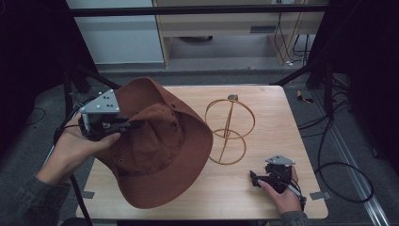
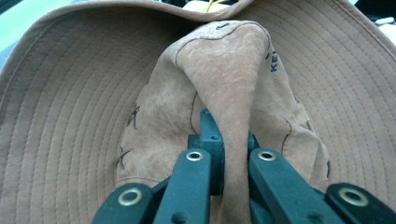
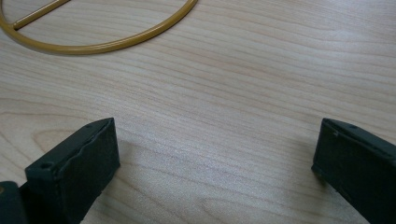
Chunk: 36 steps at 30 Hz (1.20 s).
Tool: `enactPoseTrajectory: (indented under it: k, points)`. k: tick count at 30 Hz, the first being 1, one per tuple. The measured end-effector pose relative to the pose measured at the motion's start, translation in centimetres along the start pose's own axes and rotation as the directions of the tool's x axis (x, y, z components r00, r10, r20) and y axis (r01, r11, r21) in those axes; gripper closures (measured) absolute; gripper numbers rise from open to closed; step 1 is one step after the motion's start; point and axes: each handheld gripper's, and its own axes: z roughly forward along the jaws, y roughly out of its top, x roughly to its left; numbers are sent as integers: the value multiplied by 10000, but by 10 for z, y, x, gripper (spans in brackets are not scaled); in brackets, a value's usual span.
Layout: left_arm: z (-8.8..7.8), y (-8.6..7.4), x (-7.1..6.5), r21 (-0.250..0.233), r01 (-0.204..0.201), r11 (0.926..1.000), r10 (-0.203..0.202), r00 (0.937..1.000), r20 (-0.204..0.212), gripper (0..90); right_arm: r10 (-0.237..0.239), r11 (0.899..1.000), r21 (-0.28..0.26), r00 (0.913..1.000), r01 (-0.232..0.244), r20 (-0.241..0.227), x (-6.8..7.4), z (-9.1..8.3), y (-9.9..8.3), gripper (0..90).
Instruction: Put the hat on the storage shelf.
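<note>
Looking down from the high view, we see the left claw (image 1: 134, 125) at nine o'clock, clamped on a fold of the brown hat (image 1: 162, 150), which hangs over the left half of the worktop (image 1: 277, 117) with its brim drooping toward six o'clock. Right of it, near the centre, stands the gold wire stand (image 1: 229, 129), apart from the hat. Down at five o'clock the right claw (image 1: 254, 179) rests low on the wood. Over to the left gripper view: we have the jaws pinched tight on a ridge of the hat's crown (image 2: 229, 84), brim spreading all round. Now the right gripper view: our jaws stand wide apart over bare wood, the stand's ring (image 3: 107, 44) at eleven o'clock.
</note>
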Motion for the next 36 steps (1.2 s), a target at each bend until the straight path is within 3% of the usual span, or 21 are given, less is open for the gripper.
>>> enactPoseTrajectory:
  k: [18, 28, 36]
  points:
    - [9, 51, -9, -129, -478, 9988, 476, 9987, -186, 885, -1, 10000, 9, 10000, 1, -9, 0, 0, 0, 5]
    - [27, 94, -8, 11, -780, 9970, 780, 9966, -279, 885, -6, 10000, 17, 9999, 6, -111, 0, 0, 0, 5]
    - [56, 127, -7, 425, -1179, 9921, 1185, 9929, -133, 885, 17, 10000, 0, 10000, -17, -8, 0, 0, 0, 5]
